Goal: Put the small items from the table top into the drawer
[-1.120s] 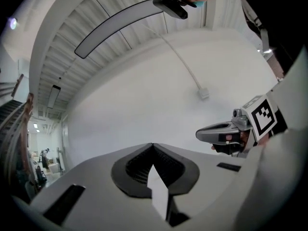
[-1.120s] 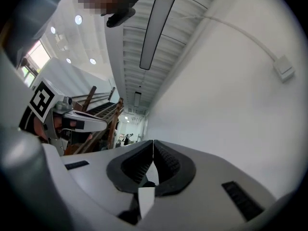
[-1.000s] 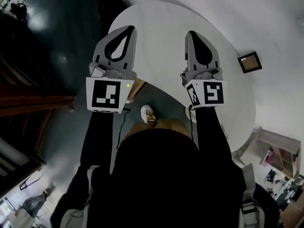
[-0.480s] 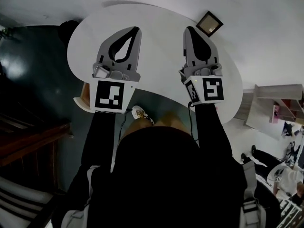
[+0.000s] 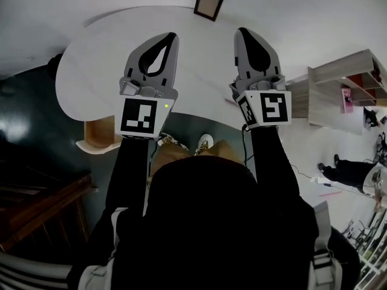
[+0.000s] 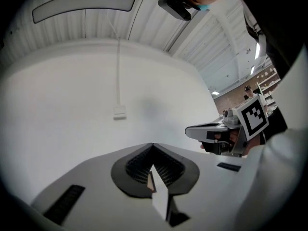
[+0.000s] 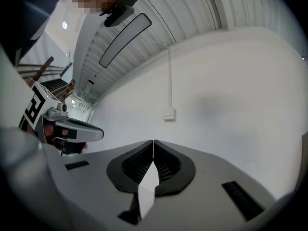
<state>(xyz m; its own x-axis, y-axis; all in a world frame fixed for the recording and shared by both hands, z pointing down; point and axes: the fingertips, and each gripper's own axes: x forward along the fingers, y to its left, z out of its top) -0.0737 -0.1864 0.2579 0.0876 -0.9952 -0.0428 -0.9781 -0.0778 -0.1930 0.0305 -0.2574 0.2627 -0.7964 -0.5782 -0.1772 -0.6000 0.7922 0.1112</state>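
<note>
In the head view my left gripper (image 5: pixel 172 37) and right gripper (image 5: pixel 241 31) are held up side by side over the white round table (image 5: pixel 97 65). Both are shut with nothing between the jaws. An open wooden drawer (image 5: pixel 100 136) juts from under the table's near left edge. No small items show in any view. The left gripper view looks along its shut jaws (image 6: pixel 152 144) at a white wall, with the right gripper (image 6: pixel 215 131) to the side. The right gripper view shows its shut tips (image 7: pixel 153 141) and the left gripper (image 7: pixel 72 129).
A small dark-framed square (image 5: pixel 208 3) lies beyond the table's far edge. A wooden shelf unit (image 5: pixel 338 83) stands at the right, a person (image 5: pixel 351 171) below it. Dark stairs (image 5: pixel 42 204) are at the lower left. My shoes (image 5: pixel 204 142) show on the dark floor.
The head view has turned: the table and the framed square slid leftward, and the drawer and shelf unit came into sight. Both grippers kept their place and stayed shut.
</note>
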